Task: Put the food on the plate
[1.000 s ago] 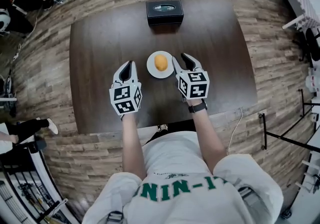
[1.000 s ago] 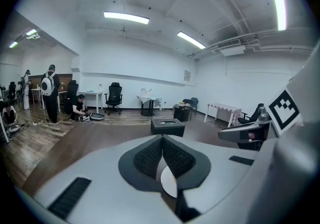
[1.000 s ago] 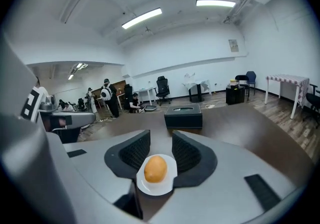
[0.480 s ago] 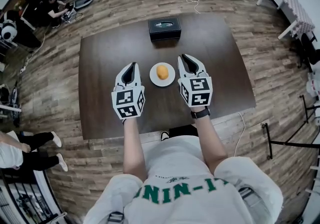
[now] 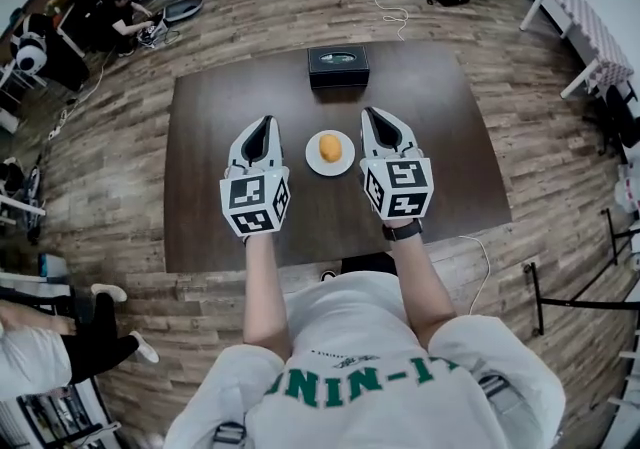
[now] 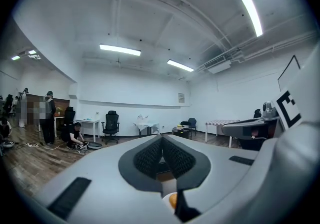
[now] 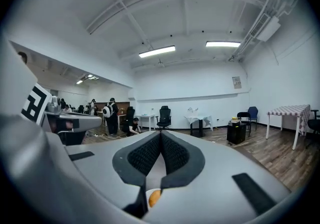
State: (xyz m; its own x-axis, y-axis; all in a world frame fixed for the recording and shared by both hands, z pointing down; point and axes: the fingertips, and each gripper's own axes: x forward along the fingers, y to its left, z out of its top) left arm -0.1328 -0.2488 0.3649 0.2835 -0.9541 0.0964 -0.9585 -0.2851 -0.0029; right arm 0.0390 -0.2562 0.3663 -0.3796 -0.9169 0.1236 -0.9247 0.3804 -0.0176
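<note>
bare table (image 5: 205, 137) at frame left and far right is open to pass. in the way: black box (image 5: 338, 66) top centre, plate (image 5: 313, 162) with food (image 5: 330, 147) mid-frame, sitting between left gripper (image 5: 265, 123) and right gripper (image 5: 370, 114).

The orange food (image 5: 329, 147), perhaps bread, is too small to name; box label (image 5: 338, 56) unreadable.

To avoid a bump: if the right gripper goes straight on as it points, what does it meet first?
Probably the black box at the far side of the table, passing beside the plate. The right gripper may be high enough to go over.
</note>
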